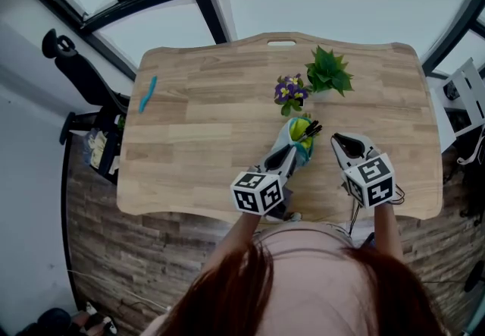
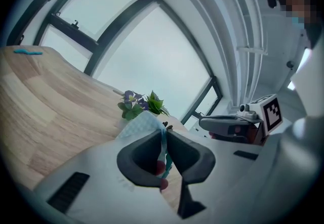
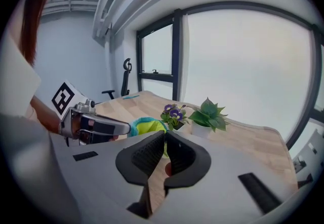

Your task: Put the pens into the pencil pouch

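pouch (image 1: 295, 133) near middle of table (image 1: 197, 137), pens (image 1: 311, 130) sticking out | left claw (image 2: 164, 137) clamps pouch rim | right claw (image 3: 165, 142) closed, empty, right of pouch | blue pen (image 1: 147, 93) far left

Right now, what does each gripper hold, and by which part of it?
The left gripper pinches the pale checked fabric pouch by its teal rim. The right gripper is shut and holds nothing.
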Demonstrator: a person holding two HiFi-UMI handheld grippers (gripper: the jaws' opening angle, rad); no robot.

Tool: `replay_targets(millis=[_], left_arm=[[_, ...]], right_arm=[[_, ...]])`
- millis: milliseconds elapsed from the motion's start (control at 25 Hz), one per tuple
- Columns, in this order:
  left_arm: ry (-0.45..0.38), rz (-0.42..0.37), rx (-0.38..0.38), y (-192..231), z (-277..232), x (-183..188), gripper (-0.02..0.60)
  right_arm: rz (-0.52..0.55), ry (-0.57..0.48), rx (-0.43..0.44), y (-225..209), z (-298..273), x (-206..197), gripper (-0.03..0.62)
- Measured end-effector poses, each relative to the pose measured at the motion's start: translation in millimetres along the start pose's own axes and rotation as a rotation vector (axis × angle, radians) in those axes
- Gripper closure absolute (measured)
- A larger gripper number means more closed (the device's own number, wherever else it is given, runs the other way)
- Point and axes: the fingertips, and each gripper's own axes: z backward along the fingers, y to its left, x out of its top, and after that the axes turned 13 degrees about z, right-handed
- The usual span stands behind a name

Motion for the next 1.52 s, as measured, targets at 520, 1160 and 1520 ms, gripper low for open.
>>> replay_targets(millis=[520, 1160, 1520], left_arm=[[-0.023, -0.054, 0.029, -11, 15, -6, 0.523], [-0.168, -0.275, 0.133, -84, 44, -12, 0.577], [-0.211, -0.352, 0.146, -129, 62, -17, 0.580]], right_arm=[[-0.130, -0.047, -0.080, 1, 17, -19, 0.592], [-0.180, -0.252, -0.095, -5, 76, -10, 0.594], [-0.161, -0.336, -0.138, 1, 119, -5, 0.594]])
